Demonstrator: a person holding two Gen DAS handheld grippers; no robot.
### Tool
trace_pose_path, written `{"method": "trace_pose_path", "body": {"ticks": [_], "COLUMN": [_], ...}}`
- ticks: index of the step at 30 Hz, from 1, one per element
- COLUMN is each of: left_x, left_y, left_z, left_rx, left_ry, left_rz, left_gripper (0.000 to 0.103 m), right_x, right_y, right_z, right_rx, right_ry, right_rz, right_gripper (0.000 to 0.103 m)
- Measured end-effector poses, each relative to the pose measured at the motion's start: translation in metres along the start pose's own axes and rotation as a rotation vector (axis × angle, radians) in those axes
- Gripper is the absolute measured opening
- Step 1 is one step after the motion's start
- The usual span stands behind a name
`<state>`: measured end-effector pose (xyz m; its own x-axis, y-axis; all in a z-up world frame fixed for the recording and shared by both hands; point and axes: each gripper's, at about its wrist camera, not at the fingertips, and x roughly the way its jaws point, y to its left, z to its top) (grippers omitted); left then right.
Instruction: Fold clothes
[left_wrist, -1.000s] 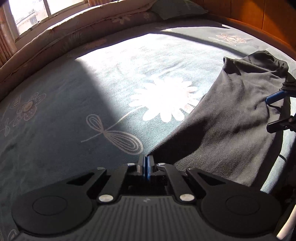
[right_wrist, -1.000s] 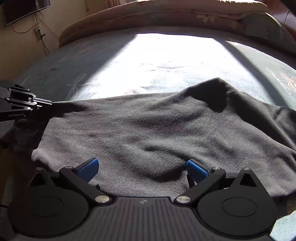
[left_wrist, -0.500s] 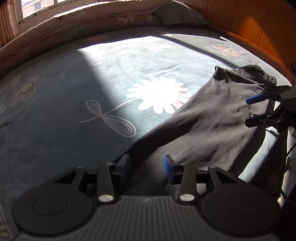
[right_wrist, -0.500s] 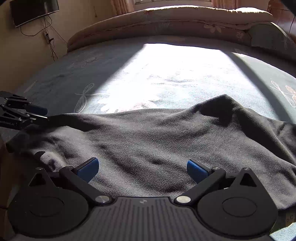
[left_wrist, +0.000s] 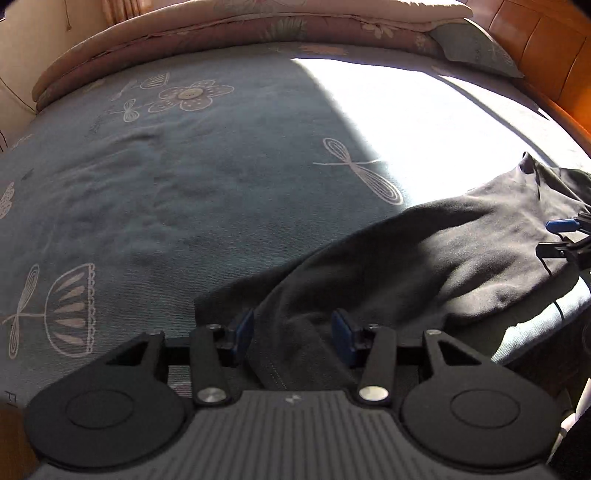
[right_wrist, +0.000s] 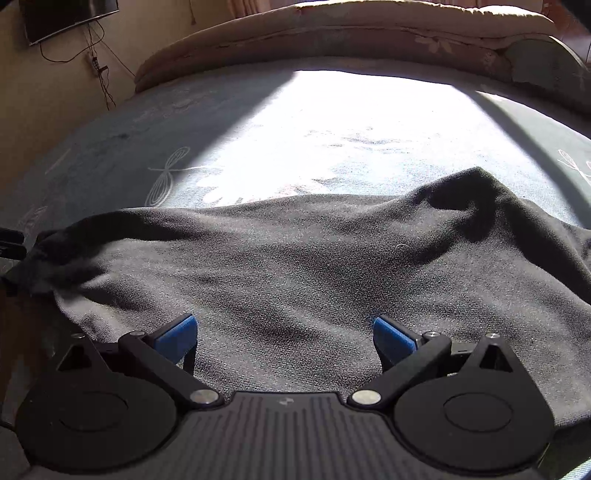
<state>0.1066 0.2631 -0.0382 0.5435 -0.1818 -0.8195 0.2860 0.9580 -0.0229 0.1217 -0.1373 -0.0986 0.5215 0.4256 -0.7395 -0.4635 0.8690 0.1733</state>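
Black cloth (left_wrist: 424, 258) lies spread for folding; left gripper (left_wrist: 291, 334) has just been opening, hem loose between; right gripper (right_wrist: 286, 336) spread wide above it

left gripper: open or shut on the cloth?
Open. The left gripper has just been opening; its blue pads stand apart with the black garment lying loose between them, unpinched.

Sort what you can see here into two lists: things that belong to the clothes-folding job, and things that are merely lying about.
Part of the job:
- dark garment
- left gripper, jaws just opening, fabric between them
- right gripper, open over the garment
- bedspread, the work surface

Just lying about:
- rolled quilt
- pillow
- wall television
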Motion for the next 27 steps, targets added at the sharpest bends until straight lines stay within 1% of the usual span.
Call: {"method": "trace_pose_path", "body": {"ticks": [3, 4, 5, 7, 9, 11, 12, 13, 14, 15, 16, 18, 20, 22, 24, 27], "left_x": [0.005, 0.009, 0.013, 0.015, 0.013, 0.007, 0.004, 0.0, -0.003, -0.005, -0.006, -0.005, 0.0, 0.007, 0.012, 0.021], "left_y": [0.02, 0.023, 0.024, 0.02, 0.01, -0.003, -0.009, -0.012, -0.016, -0.015, -0.011, 0.006, 0.025, 0.037, 0.038, 0.024], "left_z": [-0.01, -0.013, -0.015, -0.019, -0.02, -0.018, -0.016, -0.014, -0.012, -0.01, -0.009, -0.007, -0.01, -0.015, -0.019, -0.023], "left_rx": [-0.132, -0.162, -0.183, -0.198, -0.188, -0.136, -0.103, -0.074, -0.045, -0.042, -0.059, -0.135, -0.205, -0.24, -0.219, -0.131], "left_ry": [0.011, 0.018, 0.025, 0.021, 0.001, -0.042, -0.066, -0.089, -0.111, -0.128, -0.139, -0.159, -0.161, -0.147, -0.148, -0.127], "left_rz": [-0.007, -0.007, -0.008, -0.059, -0.152, -0.259, -0.289, -0.303, -0.316, -0.308, -0.282, -0.226, -0.15, -0.09, -0.067, -0.037], "left_gripper": [0.047, 0.044, 0.044, 0.044, 0.044, 0.045, 0.048, 0.053, 0.055, 0.055, 0.055, 0.055, 0.051, 0.049, 0.047, 0.047], "right_x": [0.0, 0.0, 0.0, 0.0, -0.001, -0.001, 0.0, 0.0, 0.0, 0.0, 0.0, 0.0, -0.001, -0.002, -0.001, -0.001], "right_y": [0.002, 0.003, 0.003, 0.004, 0.003, 0.004, 0.005, 0.006, 0.006, 0.007, 0.007, 0.006, 0.005, 0.005, 0.006, 0.007], "right_z": [-0.001, -0.001, -0.001, -0.002, -0.002, -0.002, -0.002, -0.002, -0.003, -0.003, -0.003, -0.003, -0.003, -0.003, -0.004, -0.004], "right_rx": [-0.02, -0.026, -0.028, -0.03, -0.028, -0.03, -0.031, -0.035, -0.039, -0.043, -0.043, -0.042, -0.038, -0.036, -0.038, -0.042], "right_ry": [-0.001, -0.001, -0.001, 0.0, 0.001, 0.002, 0.003, 0.004, 0.005, 0.006, 0.007, 0.008, 0.007, 0.006, 0.006, 0.005], "right_rz": [-0.011, -0.013, -0.014, -0.016, -0.015, -0.018, -0.02, -0.023, -0.025, -0.028, -0.028, -0.026, -0.024, -0.024, -0.027, -0.033], "right_gripper": [0.103, 0.103, 0.103, 0.103, 0.103, 0.103, 0.103, 0.103, 0.103, 0.103, 0.103, 0.103, 0.103, 0.103, 0.103, 0.103]}}
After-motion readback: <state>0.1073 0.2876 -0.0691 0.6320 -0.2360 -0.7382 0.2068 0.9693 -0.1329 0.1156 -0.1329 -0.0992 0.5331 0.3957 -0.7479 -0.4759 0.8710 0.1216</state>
